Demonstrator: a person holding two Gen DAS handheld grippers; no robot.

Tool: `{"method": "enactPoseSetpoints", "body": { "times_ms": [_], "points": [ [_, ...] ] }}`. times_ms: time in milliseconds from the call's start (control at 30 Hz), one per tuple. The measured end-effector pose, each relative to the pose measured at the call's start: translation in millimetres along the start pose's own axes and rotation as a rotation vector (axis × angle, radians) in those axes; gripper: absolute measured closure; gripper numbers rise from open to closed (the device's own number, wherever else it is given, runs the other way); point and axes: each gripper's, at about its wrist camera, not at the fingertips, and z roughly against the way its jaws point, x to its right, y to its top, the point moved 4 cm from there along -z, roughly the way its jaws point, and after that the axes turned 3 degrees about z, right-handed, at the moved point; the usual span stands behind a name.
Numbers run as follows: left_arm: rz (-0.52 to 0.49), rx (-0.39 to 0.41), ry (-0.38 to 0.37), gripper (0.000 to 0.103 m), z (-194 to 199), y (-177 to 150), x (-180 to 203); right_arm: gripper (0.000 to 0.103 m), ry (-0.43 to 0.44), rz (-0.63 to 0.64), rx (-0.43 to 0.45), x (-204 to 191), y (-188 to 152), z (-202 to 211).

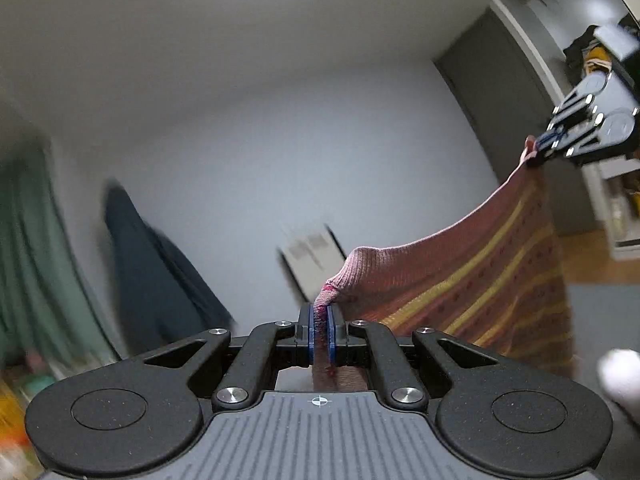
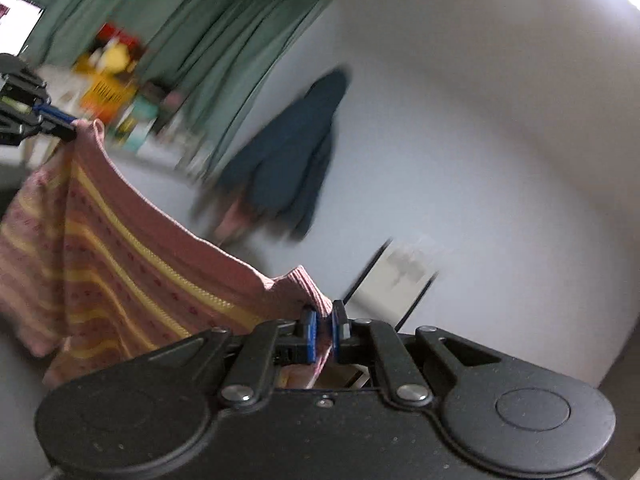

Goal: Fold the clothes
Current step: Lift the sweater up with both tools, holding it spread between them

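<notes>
Holding the pink striped knit (image 1: 492, 264) up in the air between both grippers right now, so figured I'd post how I handle this bit. My left gripper (image 1: 320, 334) has its blue pads pressed together on a ribbed corner of the hem or cuff, with fabric bunched between them. My right gripper (image 2: 325, 332) is doing the same on the other corner, pinching a little wad of the ribbing. From the left camera I can see the right one off to the side, well apart, with the top edge of the knit sagging in a curve between the two.

That sag is the thing to fix, imo. Before I lay it down I'd pull the grippers apart until the edge goes roughly straight, but gently, because it's a stretchy knit and both grips are only on small bits of corner. Yank it and one end could pop out.

I'd also keep both grippers level, so the stripes hang square and it lands flat rather than twisted.

Can't see a table or bed in either view, just a white wall (image 1: 248, 152), green curtains (image 2: 208, 40) and a dark jacket (image 2: 288, 152) hanging there, all blurry. So I'd tilt down and check the landing spot first.
</notes>
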Motion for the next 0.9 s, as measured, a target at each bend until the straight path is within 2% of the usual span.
{"method": "enactPoseSetpoints", "body": {
  "times_ms": [167,267,300,400,467,567,667,800,867,900],
  "points": [
    [-0.049,0.183,0.118,0.097,24.5,71.0,-39.5,0.095,-0.181,0.019,0.153,22.5,78.5,50.1],
    [-0.072,0.3,0.184,0.097,42.6,116.3,-58.1,0.095,-0.325,0.076,0.231,32.3,118.4,76.4],
    [-0.068,0.328,0.19,0.097,47.2,129.6,-63.2,0.095,-0.368,0.091,0.255,35.6,130.9,85.6],
    [-0.05,0.394,0.192,0.097,56.8,165.9,-78.5,0.095,-0.428,0.081,0.284,53.2,156.1,100.2],
    [-0.033,0.38,0.159,0.097,48.8,181.0,-87.8,0.095,-0.433,0.073,0.262,65.8,164.7,96.7],
    [-0.015,0.284,0.087,0.097,11.2,183.3,-93.3,0.095,-0.383,0.068,0.138,82.0,156.6,58.0],
    [-0.042,0.14,0.046,0.097,-52.0,159.0,-85.2,0.095,-0.327,0.106,-0.025,84.8,125.2,-9.1],
    [-0.041,-0.075,0.011,0.097,-143.8,107.2,-67.4,0.095,-0.294,0.159,-0.21,79.0,69.4,-99.8],
    [-0.036,-0.155,0.009,0.097,-185.0,90.7,-60.3,0.095,-0.304,0.169,-0.267,83.0,56.6,-135.0],
    [-0.043,-0.171,0.012,0.097,-199.5,89.9,-57.8,0.095,-0.317,0.17,-0.283,87.3,55.2,-149.2]
  ]
}}
